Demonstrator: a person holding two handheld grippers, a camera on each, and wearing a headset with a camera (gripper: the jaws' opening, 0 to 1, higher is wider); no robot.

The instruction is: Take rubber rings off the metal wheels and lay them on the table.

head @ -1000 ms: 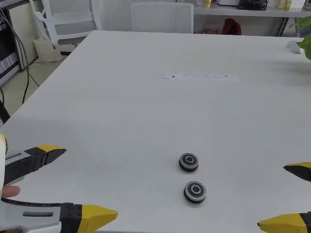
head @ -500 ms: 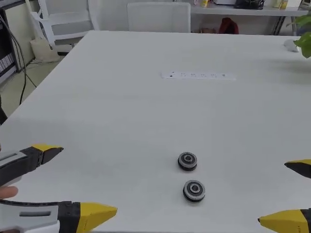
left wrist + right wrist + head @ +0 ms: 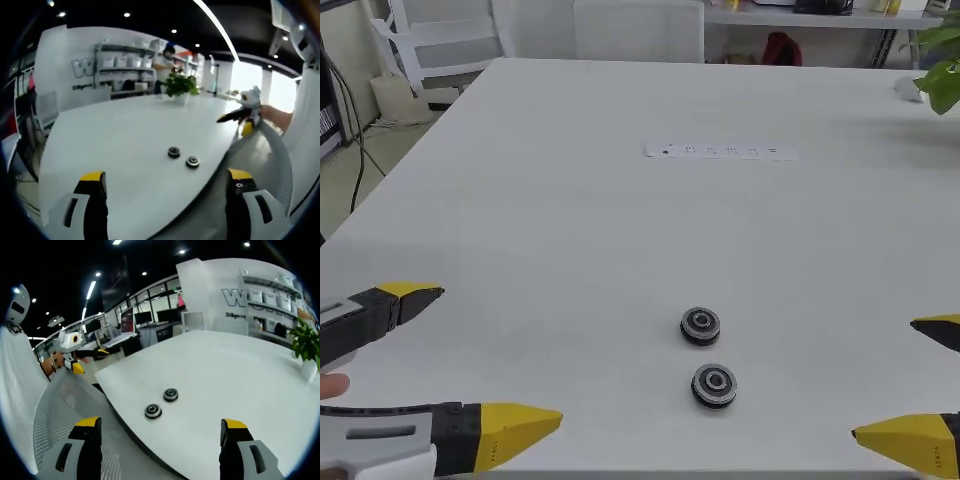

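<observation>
So both metal wheels were sitting on the white bench, close to its near edge and a bit right of the middle. The far wheel and the near wheel lay flat, just beside each other with a small gap between them, the near one a touch further right. Each one had its black rubber ring on: you could see the dark band round the far wheel and the same round the near one, with the grey metal hub in the middle. No loose rings on the bench that I could make out.

The left gripper was down at the near left corner of the bench, jaws spread wide with the yellow tips far apart and nothing between them. The right gripper was at the near right corner, same deal, jaws wide apart and not gripping anything. Both were well apart from the wheels, which sat roughly between them. In the left gripper view the wheels showed up between its own jaw tips, further out on the bench, and the right gripper view had them the same way.

Further up, a flat white power strip lay across the middle of the bench, towards the far edge. A green plant poked in at the far right corner, and a white chair stood just beyond the far edge
</observation>
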